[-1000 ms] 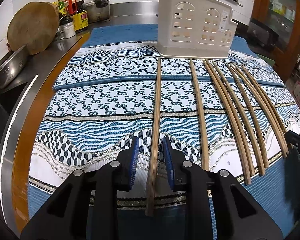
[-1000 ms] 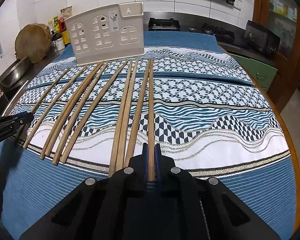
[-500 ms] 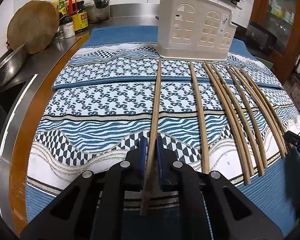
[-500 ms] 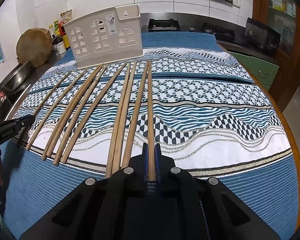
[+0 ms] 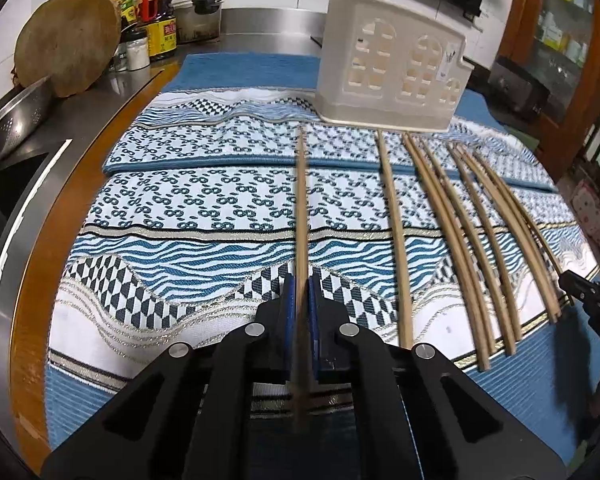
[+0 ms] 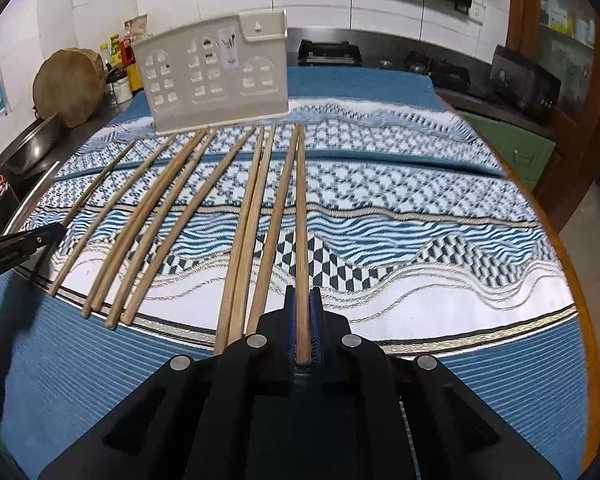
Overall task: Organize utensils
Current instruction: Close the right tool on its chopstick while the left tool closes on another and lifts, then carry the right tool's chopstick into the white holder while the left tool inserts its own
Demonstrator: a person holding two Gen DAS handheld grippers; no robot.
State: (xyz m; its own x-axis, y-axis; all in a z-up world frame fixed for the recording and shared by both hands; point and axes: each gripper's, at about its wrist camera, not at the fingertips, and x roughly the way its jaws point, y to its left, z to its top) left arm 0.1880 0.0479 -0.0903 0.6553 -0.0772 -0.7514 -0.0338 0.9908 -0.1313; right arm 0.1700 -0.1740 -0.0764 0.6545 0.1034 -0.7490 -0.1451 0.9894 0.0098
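Between my left gripper's (image 5: 301, 300) blue pads sits the leftmost chopstick (image 5: 301, 200); the jaws have just been closing and now pinch it near its thick end. My right gripper (image 6: 302, 312) is clamped on the rightmost chopstick (image 6: 301, 208). Other chopsticks (image 6: 256, 216) lie between them on the patterned cloth (image 6: 420, 216), tips toward the beige utensil holder (image 6: 216, 76) at the worktop's far edge. Only my left view shows the holder's side wall (image 5: 336, 48); only my right shows its hanging tab (image 6: 260, 24).

Left gripper (image 5: 301, 294) clamps the leftmost chopstick (image 5: 301, 208) near the patterned cloth's (image 5: 172, 200) front edge, holder (image 5: 392, 76) at the back.
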